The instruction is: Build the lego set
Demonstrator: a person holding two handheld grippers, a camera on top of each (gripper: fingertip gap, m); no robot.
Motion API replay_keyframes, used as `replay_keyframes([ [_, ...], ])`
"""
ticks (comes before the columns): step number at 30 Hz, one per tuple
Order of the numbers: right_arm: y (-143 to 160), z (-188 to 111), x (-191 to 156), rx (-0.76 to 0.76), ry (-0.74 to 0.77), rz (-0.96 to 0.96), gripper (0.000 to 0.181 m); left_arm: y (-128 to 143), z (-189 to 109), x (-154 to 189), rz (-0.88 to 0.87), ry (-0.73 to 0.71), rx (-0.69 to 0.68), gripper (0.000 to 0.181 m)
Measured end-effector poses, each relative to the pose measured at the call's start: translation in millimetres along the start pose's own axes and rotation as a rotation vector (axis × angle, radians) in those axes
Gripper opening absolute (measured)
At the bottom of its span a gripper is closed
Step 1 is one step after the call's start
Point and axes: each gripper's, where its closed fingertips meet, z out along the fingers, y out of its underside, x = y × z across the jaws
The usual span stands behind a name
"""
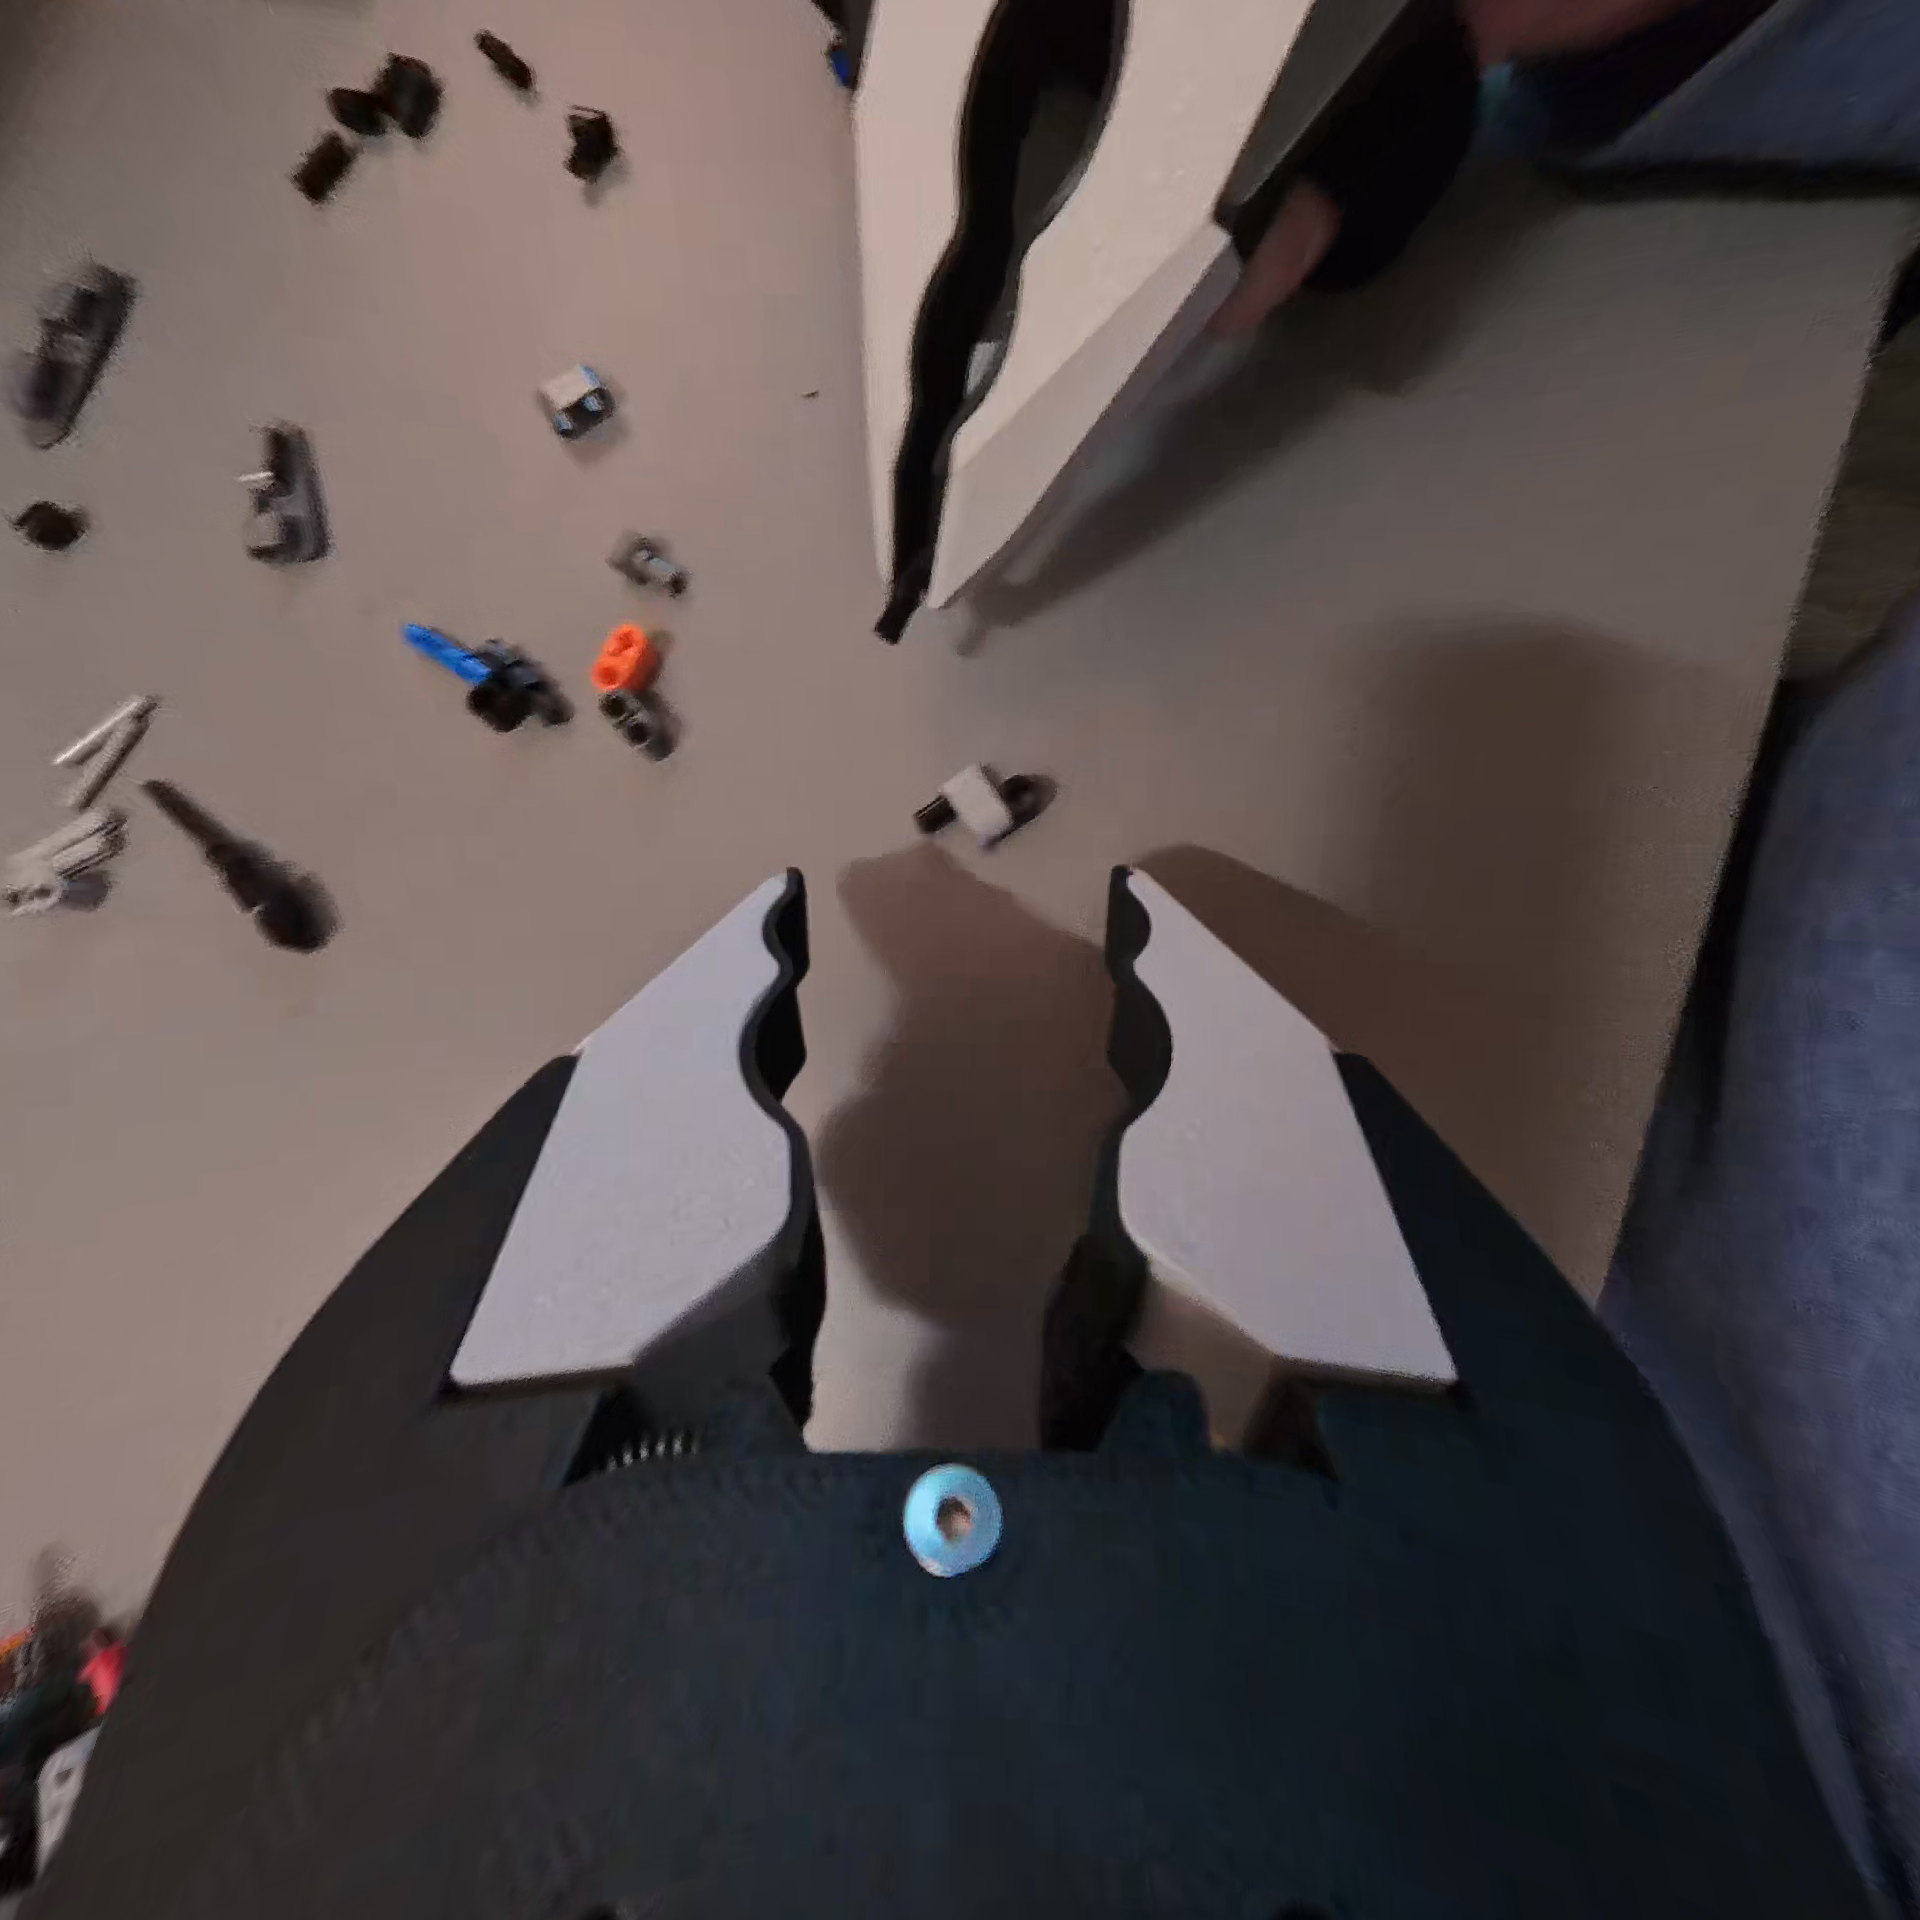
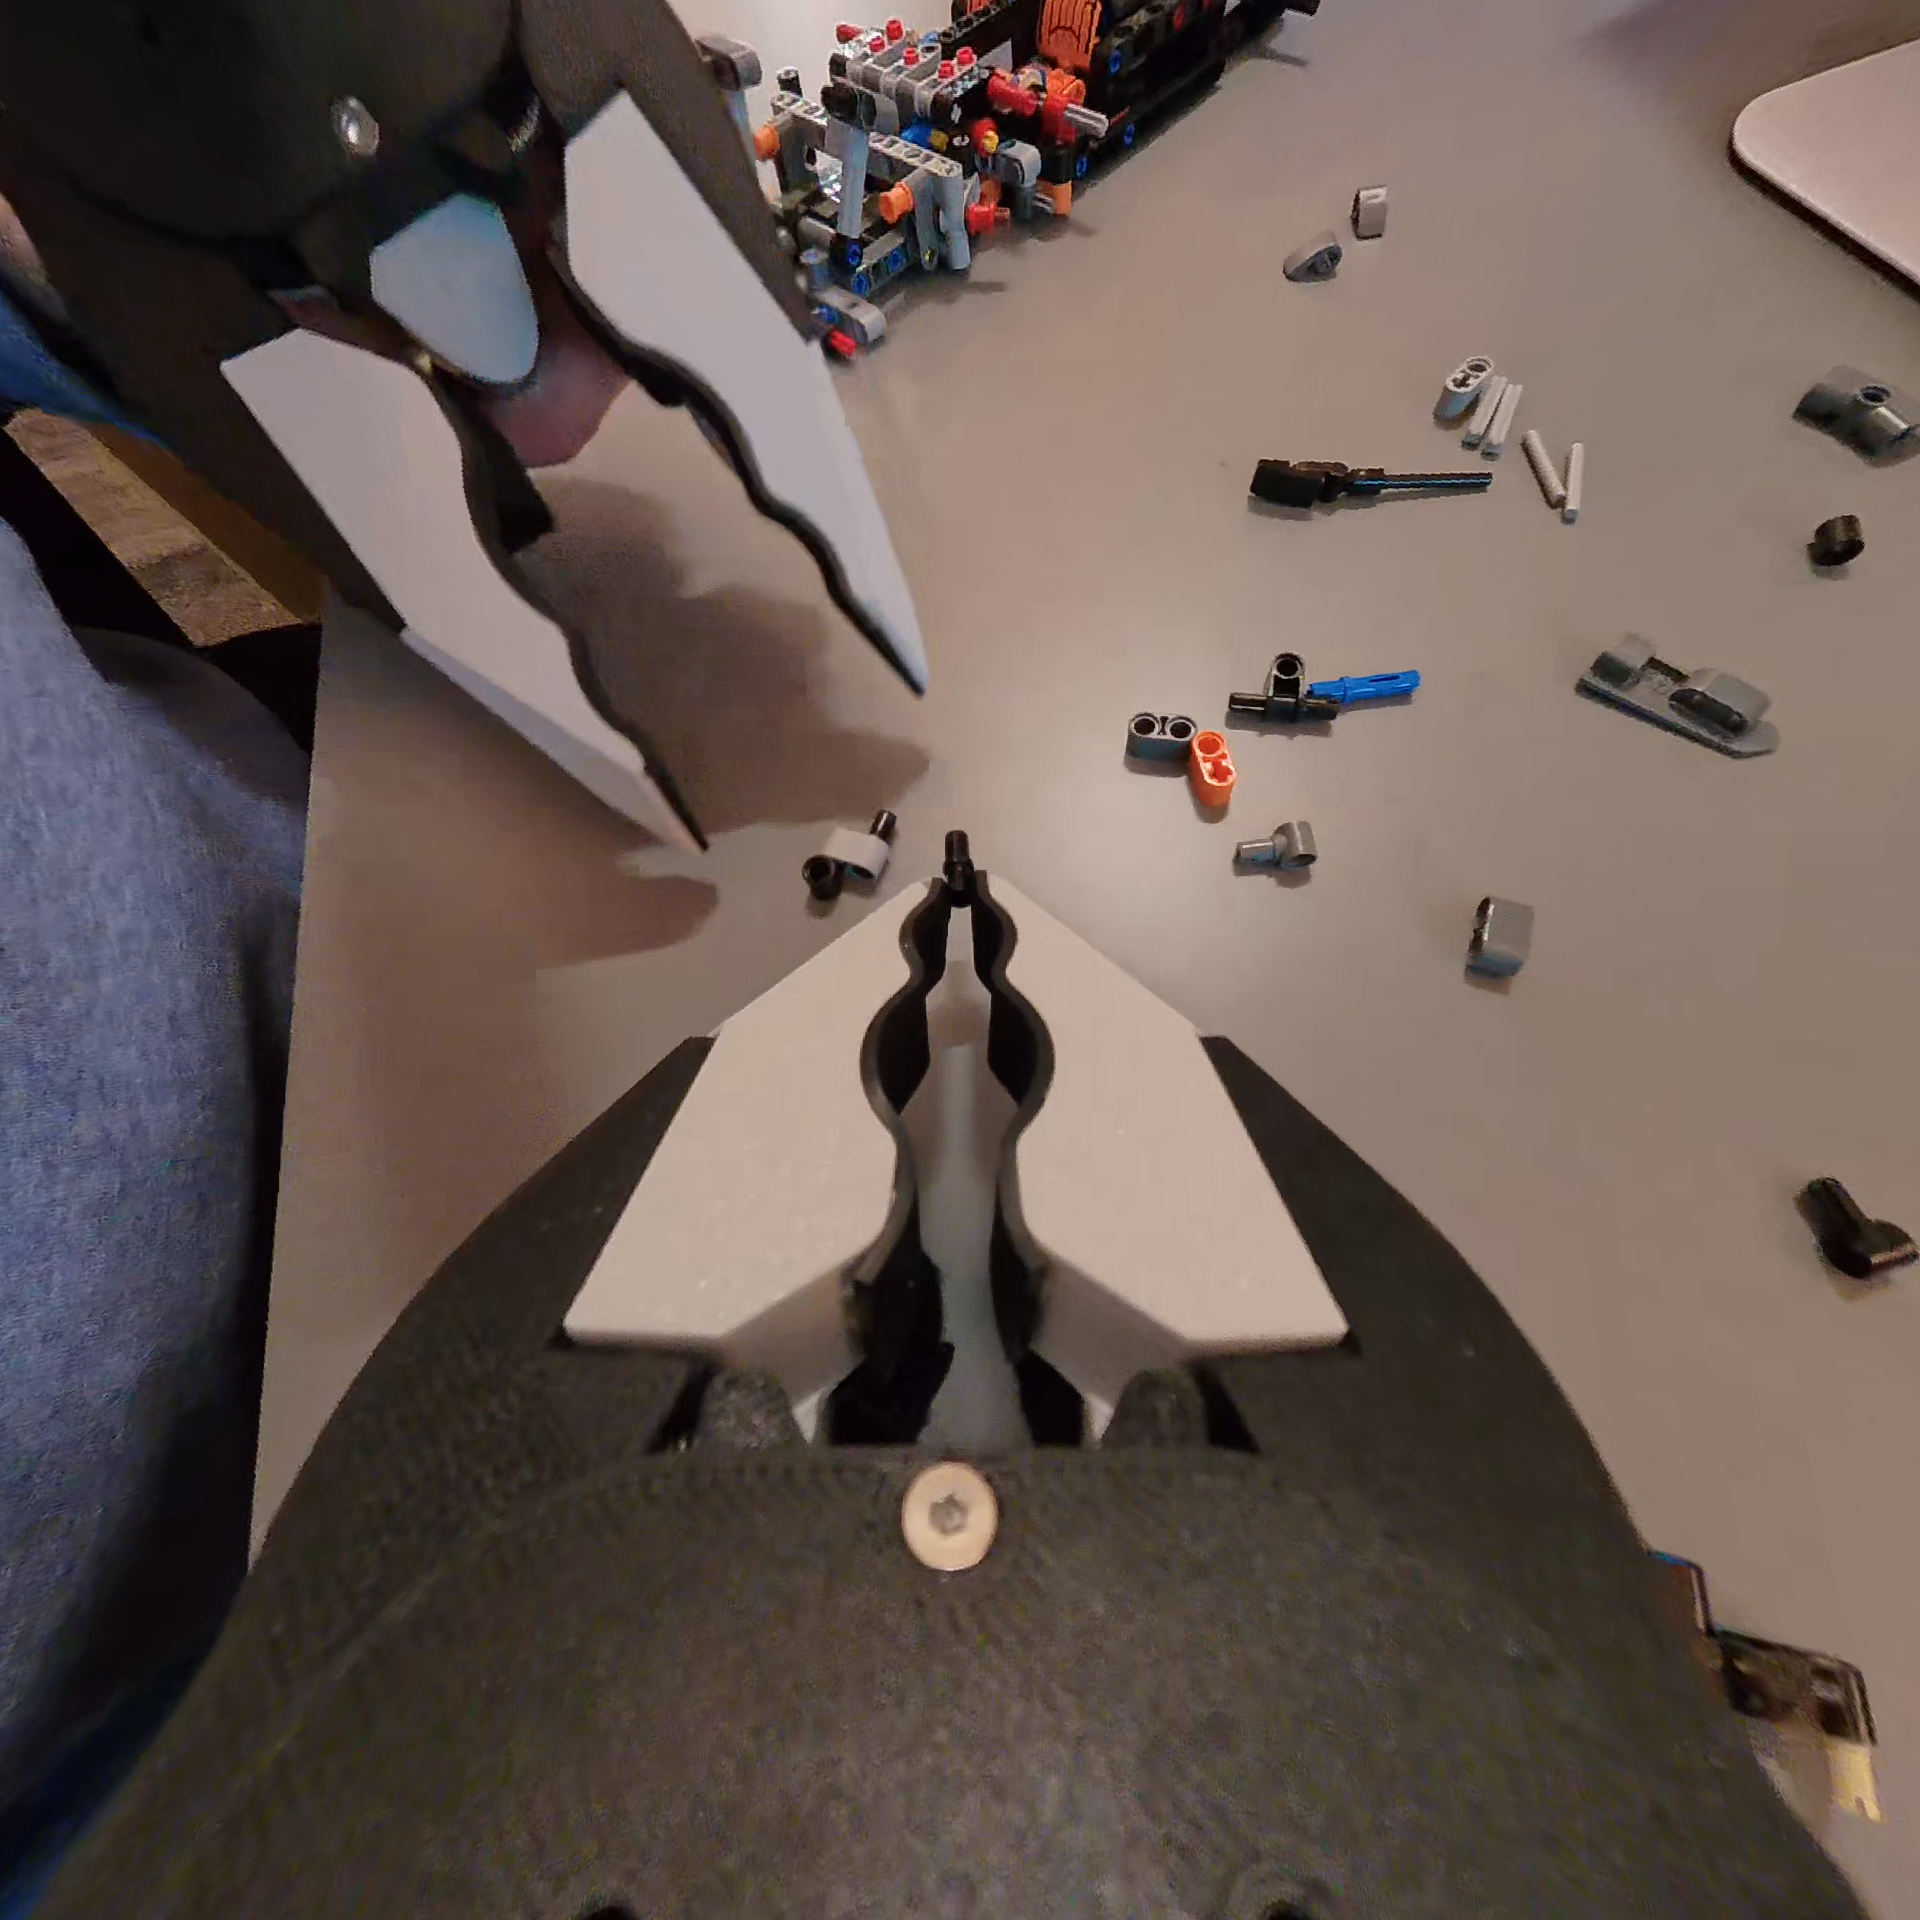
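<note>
My right gripper (image 2: 957,894) is shut on a small black pin (image 2: 956,860) that sticks out past its tips, just above the grey table. My left gripper (image 1: 956,894) is open and empty; it also shows in the right wrist view (image 2: 810,764) at upper left. A small grey piece with black pins (image 2: 850,854) lies on the table between the two grippers, and shows in the left wrist view (image 1: 982,802) just ahead of the left tips. The half-built model (image 2: 966,135) stands at the far side of the table.
Loose parts lie to the right: an orange connector (image 2: 1211,767), a blue pin with black joint (image 2: 1320,691), a long black axle (image 2: 1361,483), grey rods (image 2: 1548,468), a grey panel (image 2: 1673,698). A white board corner (image 2: 1839,156) is far right. A person's leg (image 2: 114,935) is at the left table edge. One gripper's finger ends stand about 5 cm off the other's. From my left tips it is roughly 20 cm to the half-built model (image 2: 966,135); from my right, 25 cm.
</note>
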Motion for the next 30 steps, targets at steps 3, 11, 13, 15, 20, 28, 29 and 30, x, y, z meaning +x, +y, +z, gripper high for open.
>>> replay_keyframes([
  [3, -1, -2, -1, 0.014, -0.008, -0.003, 0.001, -1, 9, 3, 0.099, -0.045, -0.020, 0.046],
  [11, 0, -2, -5, 0.008, -0.026, -0.029, 0.001, -7, 17, 9, 0.253, 0.073, -0.039, 0.026],
  [13, -1, -2, -5, 0.012, -0.028, -0.029, 0.001, -9, 19, 16, 0.255, 0.132, -0.031, 0.019],
  [15, -1, -2, -5, 0.011, -0.030, -0.028, 0.001, -10, 21, 14, 0.232, 0.144, -0.020, 0.019],
  [20, 0, -2, -6, 0.009, -0.030, -0.034, 0.001, -10, 20, 9, 0.230, 0.111, -0.006, 0.018],
  [28, -10, -4, -9, 0.033, -0.042, -0.055, 0.001, -3, 15, 0, 0.234, 0.044, -0.003, 0.015],
  [29, -12, -5, -10, 0.034, -0.045, -0.059, 0.001, -2, 14, -1, 0.226, 0.043, -0.008, 0.015],
  [30, -14, -5, -10, 0.036, -0.046, -0.064, 0.001, 0, 13, -6, 0.226, 0.018, -0.015, 0.015],
])
